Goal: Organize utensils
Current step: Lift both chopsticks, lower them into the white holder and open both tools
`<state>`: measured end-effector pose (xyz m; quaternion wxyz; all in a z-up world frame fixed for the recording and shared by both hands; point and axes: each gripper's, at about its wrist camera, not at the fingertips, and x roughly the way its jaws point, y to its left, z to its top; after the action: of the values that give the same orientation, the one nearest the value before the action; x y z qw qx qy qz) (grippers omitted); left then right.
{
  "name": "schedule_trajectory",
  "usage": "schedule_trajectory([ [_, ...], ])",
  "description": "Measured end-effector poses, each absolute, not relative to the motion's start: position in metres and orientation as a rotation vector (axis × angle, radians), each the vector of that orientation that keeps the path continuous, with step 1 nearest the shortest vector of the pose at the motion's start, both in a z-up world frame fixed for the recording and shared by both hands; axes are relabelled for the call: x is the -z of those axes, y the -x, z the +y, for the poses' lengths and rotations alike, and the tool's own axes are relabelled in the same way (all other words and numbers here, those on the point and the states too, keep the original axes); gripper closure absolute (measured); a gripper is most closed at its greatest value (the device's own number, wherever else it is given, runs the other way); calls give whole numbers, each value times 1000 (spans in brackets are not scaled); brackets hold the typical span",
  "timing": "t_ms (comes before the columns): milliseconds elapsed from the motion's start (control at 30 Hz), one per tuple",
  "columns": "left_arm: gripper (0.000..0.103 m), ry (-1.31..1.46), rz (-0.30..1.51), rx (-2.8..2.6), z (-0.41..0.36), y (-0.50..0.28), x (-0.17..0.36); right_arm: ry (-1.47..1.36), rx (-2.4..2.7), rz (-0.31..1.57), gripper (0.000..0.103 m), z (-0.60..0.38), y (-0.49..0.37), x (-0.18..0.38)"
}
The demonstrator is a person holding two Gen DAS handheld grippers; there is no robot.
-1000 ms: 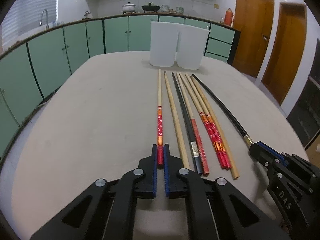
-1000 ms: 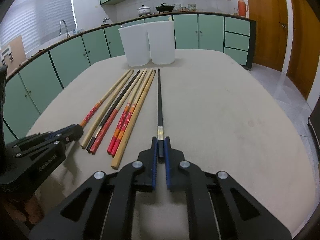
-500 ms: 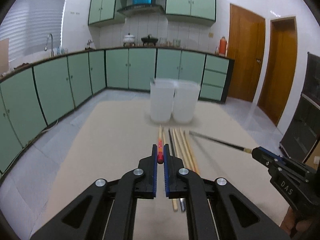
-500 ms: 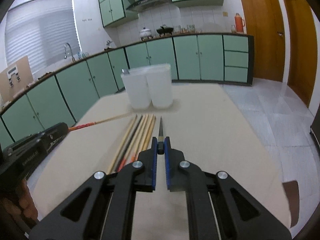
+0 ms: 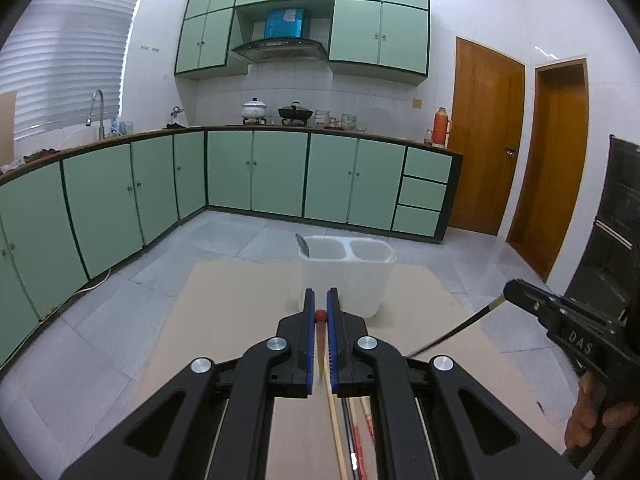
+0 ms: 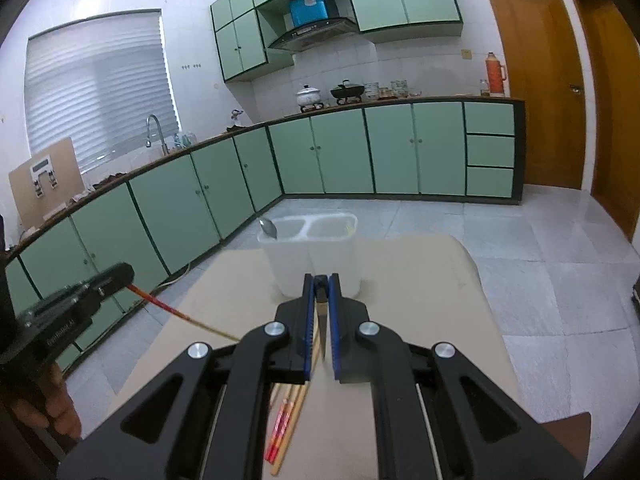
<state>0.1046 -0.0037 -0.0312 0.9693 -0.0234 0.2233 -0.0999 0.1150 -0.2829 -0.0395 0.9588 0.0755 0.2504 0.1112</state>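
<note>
My left gripper [image 5: 320,316] is shut on a red-ended chopstick [image 5: 320,315], lifted off the table with its long end hanging down; it also shows from the right wrist view [image 6: 172,310]. My right gripper [image 6: 321,294] is shut on a black chopstick [image 6: 321,312], also lifted; it shows in the left wrist view [image 5: 460,330]. The white two-compartment holder [image 5: 344,276] stands ahead of both grippers at the table's far end. Several chopsticks [image 6: 286,420] lie on the table below.
The beige table [image 6: 420,320] drops off to a grey tiled floor on all sides. A spoon [image 6: 269,228] stands in the holder's left compartment. Green cabinets line the far walls.
Both grippers have lifted their chopsticks off the table and risen, tilting up. The held chopsticks now hang down and the holder is seen from above.
</note>
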Motion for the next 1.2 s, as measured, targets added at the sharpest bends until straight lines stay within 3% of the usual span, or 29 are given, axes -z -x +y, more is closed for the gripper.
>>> schedule_trajectory([
  [400,98,77,381,234,1,-125,-17,-149,-251,457,97,-287,-159,-16],
  [800,98,67,243,227,-7,-174,-77,-136,-228,273,97,-291,-226,-88],
  [967,98,56,263,231,-17,-217,-73,-97,-204,225,97,-284,-264,-92],
  [1200,98,91,404,243,-20,-276,-27,-108,-187,310,97,-285,-320,-50],
])
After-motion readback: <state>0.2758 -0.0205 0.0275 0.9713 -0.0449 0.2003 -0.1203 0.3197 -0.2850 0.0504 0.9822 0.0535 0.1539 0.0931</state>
